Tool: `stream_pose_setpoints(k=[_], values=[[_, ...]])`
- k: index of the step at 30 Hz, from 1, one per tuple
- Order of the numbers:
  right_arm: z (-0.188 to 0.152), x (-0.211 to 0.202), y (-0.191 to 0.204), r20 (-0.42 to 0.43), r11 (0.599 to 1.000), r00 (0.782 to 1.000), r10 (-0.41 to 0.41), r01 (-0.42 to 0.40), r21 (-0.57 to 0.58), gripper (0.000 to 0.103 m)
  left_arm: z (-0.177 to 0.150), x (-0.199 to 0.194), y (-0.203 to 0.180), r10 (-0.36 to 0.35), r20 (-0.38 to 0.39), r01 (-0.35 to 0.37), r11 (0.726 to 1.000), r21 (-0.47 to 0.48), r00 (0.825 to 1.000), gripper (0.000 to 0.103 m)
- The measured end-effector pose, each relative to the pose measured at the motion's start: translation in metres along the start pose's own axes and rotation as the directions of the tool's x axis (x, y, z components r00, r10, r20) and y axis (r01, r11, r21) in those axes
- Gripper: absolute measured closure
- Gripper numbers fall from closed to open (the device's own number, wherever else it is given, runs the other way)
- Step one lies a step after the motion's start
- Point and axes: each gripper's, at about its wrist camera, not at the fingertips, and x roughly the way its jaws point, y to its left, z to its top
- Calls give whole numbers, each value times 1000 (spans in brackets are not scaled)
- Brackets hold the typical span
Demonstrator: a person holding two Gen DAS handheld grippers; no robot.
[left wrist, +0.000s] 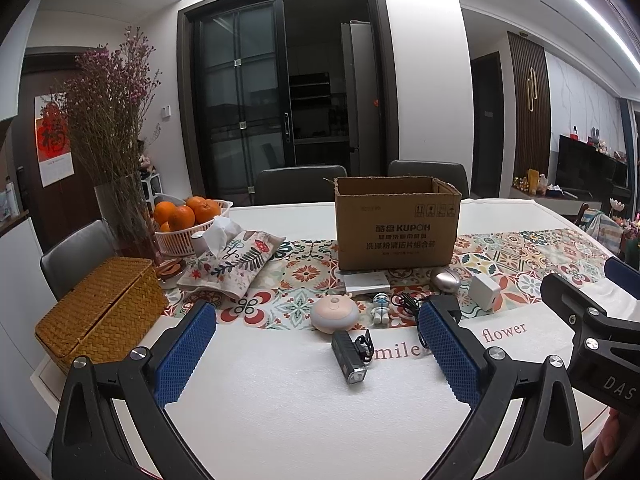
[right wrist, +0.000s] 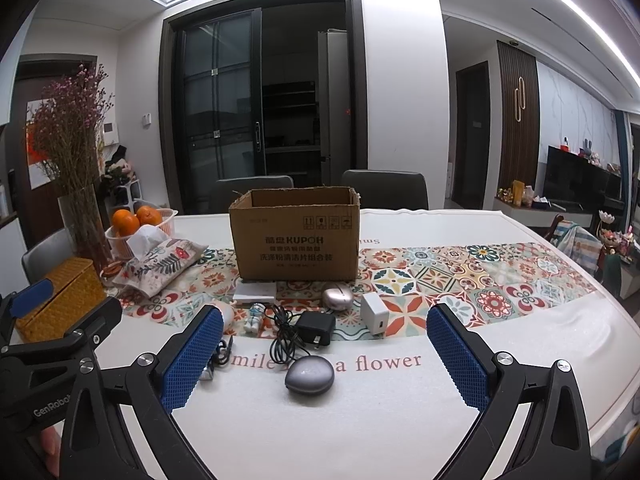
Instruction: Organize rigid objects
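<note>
An open cardboard box [left wrist: 398, 224] stands on the patterned runner; it also shows in the right wrist view [right wrist: 296, 234]. In front of it lie small objects: a black bike light [left wrist: 349, 357], a pink round case [left wrist: 334, 314], an astronaut figure [left wrist: 380, 308], a white flat box [left wrist: 366, 282], a silver egg-shaped case [right wrist: 338, 297], a white charger cube [right wrist: 375, 313], a black adapter with cable [right wrist: 316, 328] and a grey oval case [right wrist: 309, 375]. My left gripper [left wrist: 316, 354] is open above the bike light. My right gripper [right wrist: 326, 356] is open above the grey oval case.
A wicker box [left wrist: 100, 312], a floral tissue pouch [left wrist: 232, 260], a basket of oranges [left wrist: 188, 220] and a vase of dried flowers [left wrist: 124, 216] stand at the left. Two chairs [left wrist: 300, 184] stand behind the table.
</note>
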Motion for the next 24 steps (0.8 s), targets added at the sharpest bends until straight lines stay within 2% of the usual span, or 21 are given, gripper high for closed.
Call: stream_pose_setpoints(k=[24], values=[[-1, -1, 2, 4, 1000, 1000, -1, 1, -4, 0, 0, 1, 3, -10, -13, 10, 1000, 0, 1000, 0]])
